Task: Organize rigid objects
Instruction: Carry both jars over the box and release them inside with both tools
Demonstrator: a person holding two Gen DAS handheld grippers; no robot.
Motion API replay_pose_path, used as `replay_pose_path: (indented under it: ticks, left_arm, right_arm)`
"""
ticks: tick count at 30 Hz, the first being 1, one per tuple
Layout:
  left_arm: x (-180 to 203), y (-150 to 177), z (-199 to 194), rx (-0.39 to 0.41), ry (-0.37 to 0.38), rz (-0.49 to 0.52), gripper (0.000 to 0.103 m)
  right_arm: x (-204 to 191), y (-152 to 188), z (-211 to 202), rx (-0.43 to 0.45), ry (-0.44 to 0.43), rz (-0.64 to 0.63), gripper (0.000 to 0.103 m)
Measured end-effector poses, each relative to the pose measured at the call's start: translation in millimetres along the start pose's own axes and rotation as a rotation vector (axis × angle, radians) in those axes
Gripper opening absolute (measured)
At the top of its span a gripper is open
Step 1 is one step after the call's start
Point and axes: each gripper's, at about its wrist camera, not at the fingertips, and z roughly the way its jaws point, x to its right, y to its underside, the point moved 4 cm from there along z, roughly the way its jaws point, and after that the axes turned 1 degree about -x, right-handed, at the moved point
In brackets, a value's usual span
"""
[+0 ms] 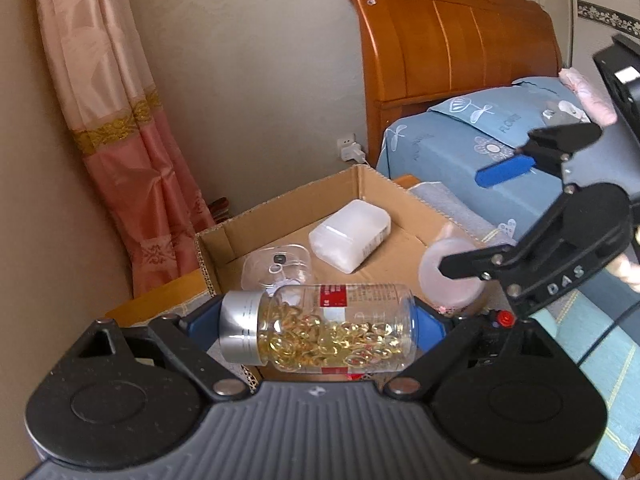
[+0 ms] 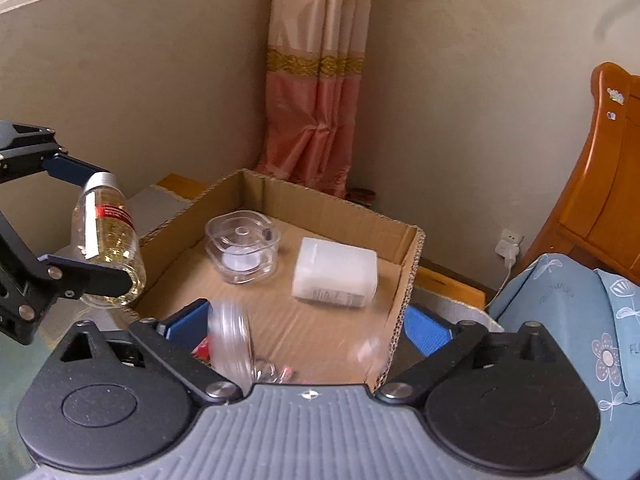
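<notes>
My left gripper (image 1: 318,326) is shut on a clear capsule bottle (image 1: 320,328) with a silver cap, held sideways just before the near rim of a cardboard box (image 1: 280,208); the bottle also shows in the right wrist view (image 2: 106,248). My right gripper (image 2: 306,330) is open over the box's near edge (image 2: 408,276). A blurred clear round container (image 2: 230,342) is between its fingers near the left one; I cannot tell if it touches. In the box lie a white plastic box (image 2: 336,278) and a clear square container (image 2: 242,250).
A bed with blue bedding (image 1: 460,148) and a wooden headboard (image 1: 448,40) stands to the right. A pink curtain (image 2: 316,80) hangs in the corner behind the box. A wall socket with a plug (image 2: 508,248) is low on the wall.
</notes>
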Motion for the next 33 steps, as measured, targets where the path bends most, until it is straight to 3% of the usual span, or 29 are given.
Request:
replay_pose_path:
  ticks: [17, 33]
  left_arm:
    - [-4, -7, 33, -0.044, -0.029, -0.036, 0.093]
    - [-15, -8, 52, -0.06, -0.066, -0.137, 0.096]
  right_arm:
    - [-1, 33, -35, -0.006, -0.031, 0.046, 0.103]
    - [-6, 45, -57, 0.012, -0.02, 0.036, 0.103]
